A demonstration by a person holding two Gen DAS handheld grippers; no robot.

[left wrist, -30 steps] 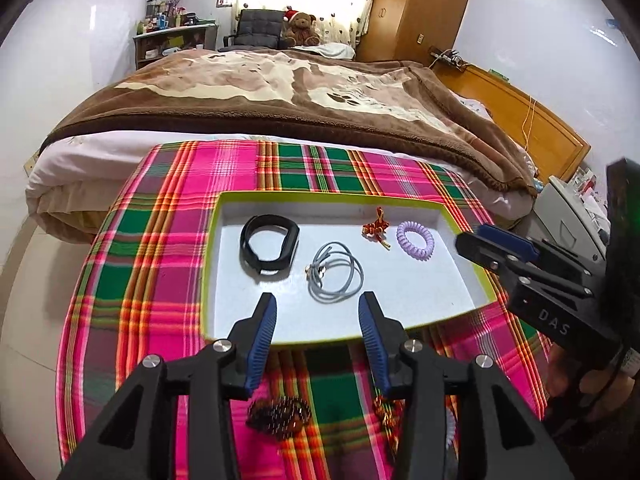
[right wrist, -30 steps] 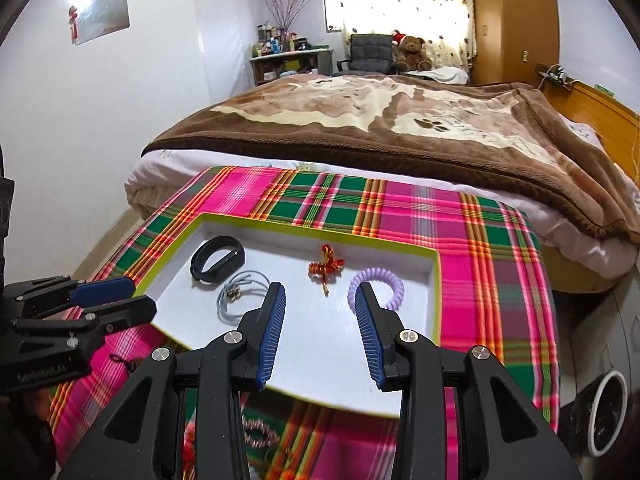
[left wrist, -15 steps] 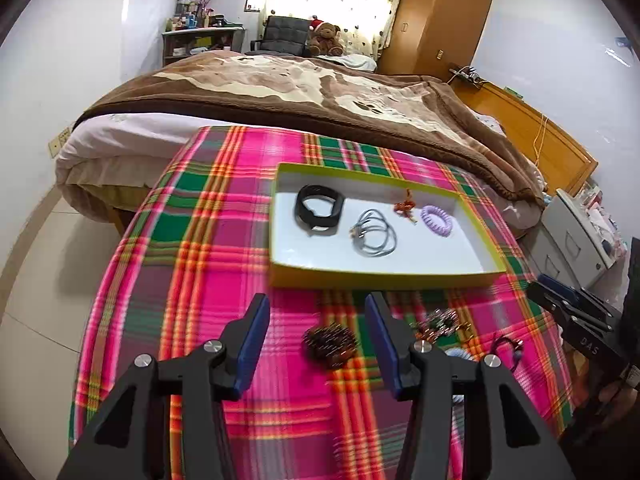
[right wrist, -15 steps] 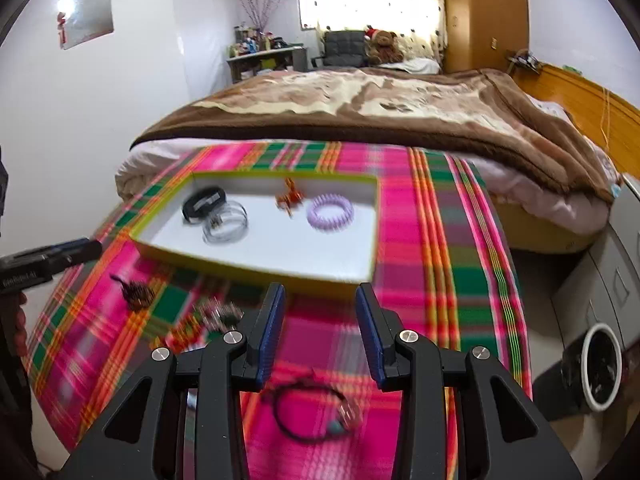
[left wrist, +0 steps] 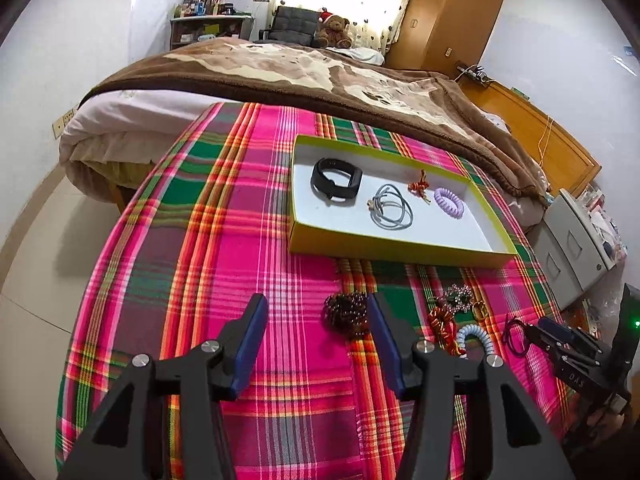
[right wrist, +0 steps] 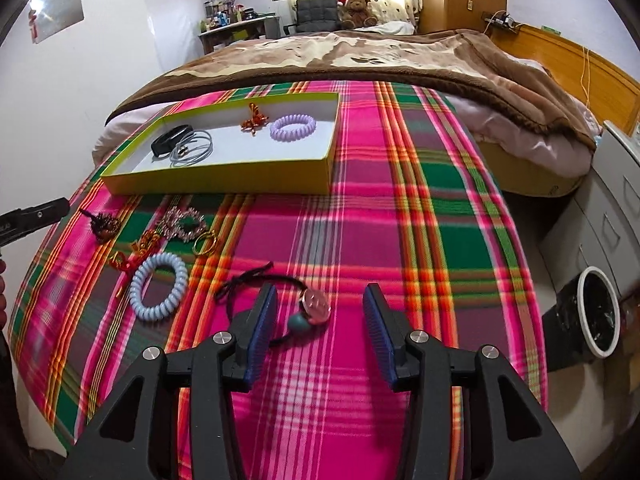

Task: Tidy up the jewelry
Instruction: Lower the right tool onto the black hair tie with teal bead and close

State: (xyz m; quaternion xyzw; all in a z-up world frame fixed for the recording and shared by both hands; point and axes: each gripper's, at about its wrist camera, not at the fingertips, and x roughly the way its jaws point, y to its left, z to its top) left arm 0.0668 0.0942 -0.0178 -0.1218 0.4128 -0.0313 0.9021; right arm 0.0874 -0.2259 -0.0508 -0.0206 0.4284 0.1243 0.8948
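Hovering over plaid cloth point(left wrist: 224, 240): left gripper point(left wrist: 316, 334), right gripper point(right wrist: 320, 326) just opened wide, empty.

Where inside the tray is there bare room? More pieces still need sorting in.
The white floor of the yellow-green cardboard tray is bare along its near wall and right of the lilac spiral hair tie. The far left is crowded: black wristband and grey cord loop lie close together.

The cloth point(left wrist: 248, 216) under the fingers point(left wrist: 250, 340) is woven plaid, matt. Ahead of them the tray point(left wrist: 400, 246) looks like matt cardboard. The band point(left wrist: 336, 184) inside it looks like smooth black plastic. The coil point(right wrist: 160, 286), left of the right fingers point(right wrist: 262, 330), is glossy plastic.
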